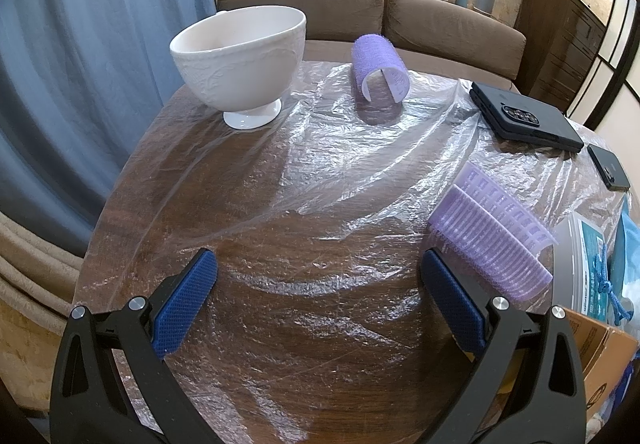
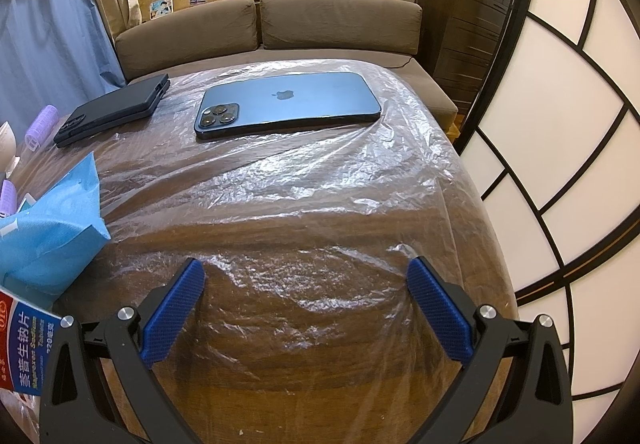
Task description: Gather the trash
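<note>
Left wrist view: As I look along my left gripper, its blue pads stand wide apart over the plastic-covered table, holding nothing.
Bowl: the white footed bowl stands upright at 11 o'clock; I cannot tell what is inside.
Trash: one purple hair roller lies at 12 o'clock, another just beside my right pad at 2 o'clock.
Only here: bowl and rollers in full.

Right wrist view: my right gripper hangs equally wide, empty.
Phones: blue phone face down at 12 o'clock; black cased device at 10.
Left edge: blue packet, medicine box.
</note>
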Available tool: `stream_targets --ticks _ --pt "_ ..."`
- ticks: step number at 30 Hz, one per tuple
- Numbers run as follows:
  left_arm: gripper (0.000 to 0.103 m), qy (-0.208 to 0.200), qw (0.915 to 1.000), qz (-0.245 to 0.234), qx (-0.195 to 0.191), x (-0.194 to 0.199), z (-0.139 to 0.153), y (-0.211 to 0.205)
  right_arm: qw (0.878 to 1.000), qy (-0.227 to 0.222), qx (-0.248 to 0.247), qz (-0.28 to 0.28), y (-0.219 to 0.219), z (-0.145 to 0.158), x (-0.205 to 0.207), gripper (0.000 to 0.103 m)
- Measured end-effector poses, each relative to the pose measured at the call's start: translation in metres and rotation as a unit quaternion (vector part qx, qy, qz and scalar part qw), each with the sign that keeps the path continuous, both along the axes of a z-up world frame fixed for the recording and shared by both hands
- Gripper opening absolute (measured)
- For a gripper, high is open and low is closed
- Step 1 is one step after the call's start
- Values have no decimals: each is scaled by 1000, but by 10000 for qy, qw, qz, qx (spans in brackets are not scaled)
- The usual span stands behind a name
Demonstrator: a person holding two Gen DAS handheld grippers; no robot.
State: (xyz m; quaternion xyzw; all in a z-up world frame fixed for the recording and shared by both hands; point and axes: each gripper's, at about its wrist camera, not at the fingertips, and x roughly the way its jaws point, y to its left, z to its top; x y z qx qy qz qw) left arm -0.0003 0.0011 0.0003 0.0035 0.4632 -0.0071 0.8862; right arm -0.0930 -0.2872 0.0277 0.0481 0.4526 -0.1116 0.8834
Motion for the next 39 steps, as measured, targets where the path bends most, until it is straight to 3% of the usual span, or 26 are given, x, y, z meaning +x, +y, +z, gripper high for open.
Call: stream_targets --ticks 5,9,13,16,20,28,35,37,39 --pt "102 -97 9999 -31 127 -3 7 2 9997 -225 14 -17 0 14 -14 99" --pt "102 -410 9991 -81 10 -11 37 10 9988 -471 81 -50 2 34 -31 99" --pt "102 -726 9971 -215 -2 -14 68 9 9957 -810 458 -26 5 59 -49 99" --pt "102 -864 9956 -347 81 -8 87 4 9914 -1082 726 138 19 79 -60 99" --pt "102 -908 9938 -623 147 16 101 -17 9892 -1228 546 582 59 93 -69 99" --pt "102 -616 9936 -910 277 76 95 -52 9874 -1084 495 1041 107 83 -73 99" --pt "102 -201 9964 -822 72 127 80 -64 9882 -957 402 1127 119 71 -69 99" --pt "102 -216 9959 -866 164 134 81 -69 9884 -936 392 1130 121 68 -68 97" --pt "96 -201 9952 -912 295 142 79 -75 9890 -887 342 1129 122 64 -67 93"
